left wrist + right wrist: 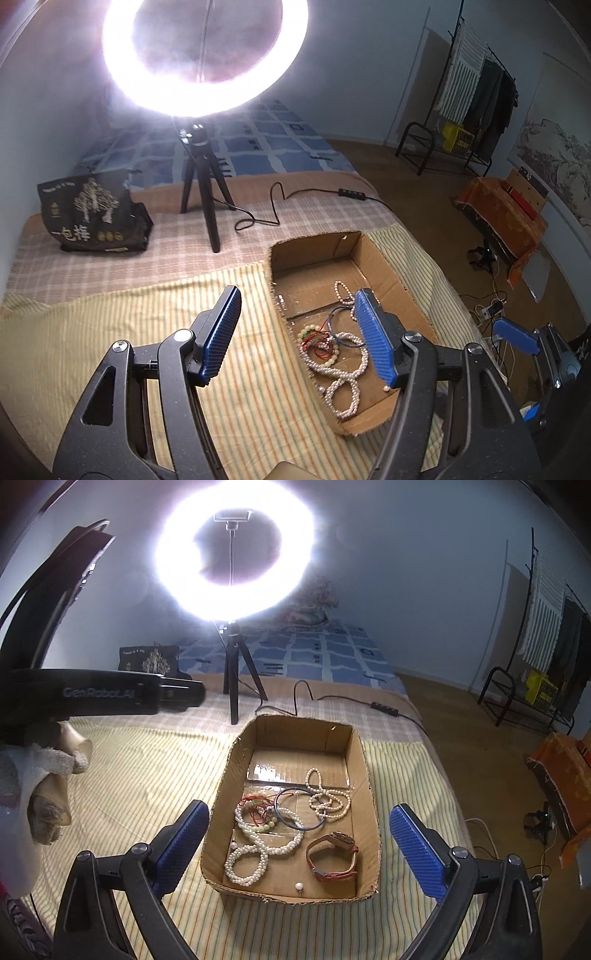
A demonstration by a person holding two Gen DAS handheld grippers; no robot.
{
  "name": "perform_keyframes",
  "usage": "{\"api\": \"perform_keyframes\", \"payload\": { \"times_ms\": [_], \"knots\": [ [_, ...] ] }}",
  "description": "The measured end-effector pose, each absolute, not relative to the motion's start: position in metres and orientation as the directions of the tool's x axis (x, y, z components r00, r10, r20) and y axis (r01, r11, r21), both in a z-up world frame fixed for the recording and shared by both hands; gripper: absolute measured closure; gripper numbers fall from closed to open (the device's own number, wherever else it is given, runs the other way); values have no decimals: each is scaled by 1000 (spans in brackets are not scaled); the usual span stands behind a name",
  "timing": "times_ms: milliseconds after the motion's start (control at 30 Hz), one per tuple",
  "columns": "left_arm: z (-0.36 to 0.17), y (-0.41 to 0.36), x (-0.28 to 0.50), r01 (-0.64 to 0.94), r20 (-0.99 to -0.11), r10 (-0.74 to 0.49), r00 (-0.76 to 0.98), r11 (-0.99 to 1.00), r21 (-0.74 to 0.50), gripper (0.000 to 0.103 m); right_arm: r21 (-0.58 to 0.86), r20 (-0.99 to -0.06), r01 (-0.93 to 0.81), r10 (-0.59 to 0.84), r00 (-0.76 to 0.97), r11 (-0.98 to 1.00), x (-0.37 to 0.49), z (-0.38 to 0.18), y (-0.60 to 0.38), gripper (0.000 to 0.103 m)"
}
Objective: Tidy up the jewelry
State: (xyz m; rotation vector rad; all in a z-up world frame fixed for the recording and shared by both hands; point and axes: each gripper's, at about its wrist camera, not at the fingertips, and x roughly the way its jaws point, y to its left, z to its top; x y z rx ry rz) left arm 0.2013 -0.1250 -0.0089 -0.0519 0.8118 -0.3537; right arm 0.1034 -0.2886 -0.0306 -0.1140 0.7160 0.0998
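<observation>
A: Item status, jewelry?

B: All pieces w/in the cardboard box [364, 775] on the striped cloth [140, 775]. Inventory: long pearl strand [258, 845] looped front-left; green-bead bracelet w/ red cord [258, 810] just behind it, tangled; dark bangle [299, 810] at centre, overlapping the pearls; small cream bead strand [328, 797] rear-right; brown leather watch [334, 856] front-right, standing on edge, apart from the rest. Two loose pearls [299, 886] near the front wall.

A: Tool state?

B: Right gripper [299, 853]: jaws spread wide, nothing held, straddling the box from the near short end. Left gripper [295, 339]: also spread wide, nothing held; its right finger hangs over the box, its left finger over the cloth.

A: Key relation for next move?

B: Box long axis runs away from the right gripper, roughly in line w/ its fingers. Watch lies straight ahead, slightly right of centre, nearest item to that tool. Left gripper comes in from the box's left side, so the pearl strand is its closest target. Judgement: right takes the watch, left the pearls.

A: Risk?

B: Pearl strand, cord and bangle overlap; lifting one probably drags the others.

A: Surroundings?

B: Ring light [234, 557] on tripod beyond the box, cable alongside, dark bag [92, 214] far left.
</observation>
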Motion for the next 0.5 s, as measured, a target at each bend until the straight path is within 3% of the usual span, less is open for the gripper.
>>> {"api": "perform_keyframes", "payload": {
  "times_ms": [100,200,367,500],
  "knots": [
    [0,-116,191,288,-688,-319,652,943,-165,36,-81,-651,-125,43,758,989,98,-25,-286,2],
    [8,-106,179,289,-671,-314,672,945,-153,26,-86,-638,-116,35,770,989,94,-19,-285,2],
    [20,-92,159,294,-650,-310,694,946,-137,25,-87,-609,-86,15,793,992,87,-8,-287,0],
    [24,-84,145,294,-638,-311,704,946,-137,19,-102,-592,-68,-6,806,992,84,-4,-287,0]
  ]
}}
